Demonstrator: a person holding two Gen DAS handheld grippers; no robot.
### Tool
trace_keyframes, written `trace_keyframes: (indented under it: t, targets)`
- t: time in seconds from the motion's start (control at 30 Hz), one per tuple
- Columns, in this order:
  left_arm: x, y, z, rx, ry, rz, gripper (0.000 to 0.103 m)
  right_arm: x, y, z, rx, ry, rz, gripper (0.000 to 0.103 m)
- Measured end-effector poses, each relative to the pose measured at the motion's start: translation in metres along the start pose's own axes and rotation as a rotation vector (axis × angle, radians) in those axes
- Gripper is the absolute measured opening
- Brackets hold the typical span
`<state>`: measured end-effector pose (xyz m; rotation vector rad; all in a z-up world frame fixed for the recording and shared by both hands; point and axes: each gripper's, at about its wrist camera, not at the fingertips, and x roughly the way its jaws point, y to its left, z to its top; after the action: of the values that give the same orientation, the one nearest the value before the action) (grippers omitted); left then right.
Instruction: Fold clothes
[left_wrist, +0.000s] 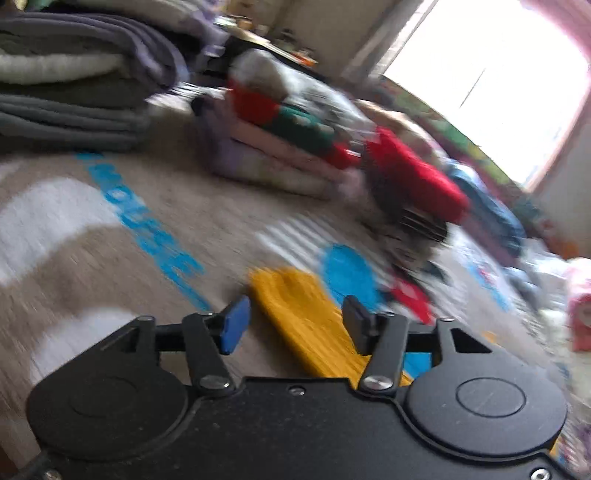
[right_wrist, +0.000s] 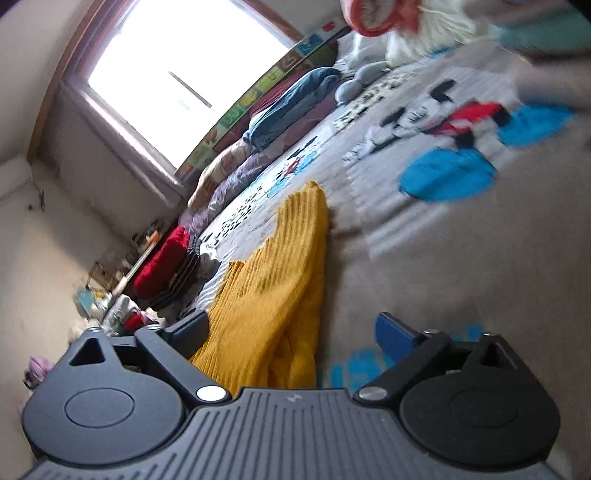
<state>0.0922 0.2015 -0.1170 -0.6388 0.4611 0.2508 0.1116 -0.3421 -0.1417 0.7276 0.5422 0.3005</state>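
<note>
We judged the step in hand to be the letting-go of a fold on the yellow knit garment (right_wrist: 280, 291), which lay on the bed (left_wrist: 207, 214) low in the middle of both views, ribbed and doubled over itself in the right wrist view; the left gripper (left_wrist: 291, 325) had its fingers apart, the yellow cloth showing between them but neither pad pressing on it, and the right gripper (right_wrist: 291, 332) had its fingers wide apart above the near end of the garment, gripping nothing; to do this well, we reckoned, both grippers should come clear without dragging an edge, and the next pinch should take the outer corners so that the layers stayed square, since a loose knit of this kind probably slumps and stretches if lifted from one point; around it, a stack of folded clothes (left_wrist: 280, 147) sat in the upper middle of the left wrist view, with a red folded piece (left_wrist: 410, 173) just to its right and grey blankets (left_wrist: 74, 92) piled at upper left; a blue bundle (right_wrist: 291, 99) lay near the window (right_wrist: 177, 70) in the upper part of the right wrist view; the printed bedspread offered open room beside the garment, though the piles stood near enough to catch a wide sweep; both views were blurred.
</note>
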Motion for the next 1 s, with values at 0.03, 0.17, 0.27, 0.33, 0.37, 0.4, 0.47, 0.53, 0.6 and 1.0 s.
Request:
trace_keyframes:
  t: [0.03,0.17,0.27,0.33,0.37,0.4,0.47,0.53,0.6,1.0]
  targets:
    - [-0.002,-0.004,-0.008,0.006,0.022,-0.051,0.058,0.008,0.003,0.007,-0.022,0.007,-0.004,0.086]
    - [0.005,-0.02,-0.032,0.052,0.105,-0.178,0.058,0.043,0.011,0.032,-0.081,0.04,-0.029,0.08]
    - [0.014,-0.029,-0.039,0.067,0.134,-0.203,0.058,0.066,0.013,0.045,-0.103,0.047,-0.067,0.078]
    - [0.021,-0.03,-0.04,0.07,0.154,-0.221,0.06,0.079,0.012,0.052,-0.112,0.042,-0.099,0.078]
    - [0.024,-0.031,-0.04,0.068,0.157,-0.223,0.06,0.084,0.011,0.054,-0.113,0.041,-0.107,0.078]
    - [0.026,-0.031,-0.04,0.065,0.159,-0.224,0.061,0.09,0.01,0.057,-0.115,0.043,-0.108,0.078]
    - [0.027,-0.029,-0.04,0.058,0.163,-0.233,0.063,0.101,0.009,0.061,-0.123,0.055,-0.113,0.078]
    - [0.03,-0.032,-0.042,0.07,0.166,-0.237,0.066,0.111,0.007,0.065,-0.127,0.068,-0.109,0.072]
    - [0.032,-0.037,-0.044,0.088,0.167,-0.239,0.069,0.118,0.007,0.067,-0.131,0.077,-0.107,0.066]
    - [0.035,-0.045,-0.048,0.15,0.16,-0.239,0.077,0.1,0.042,0.072,-0.307,0.026,-0.1,0.011]
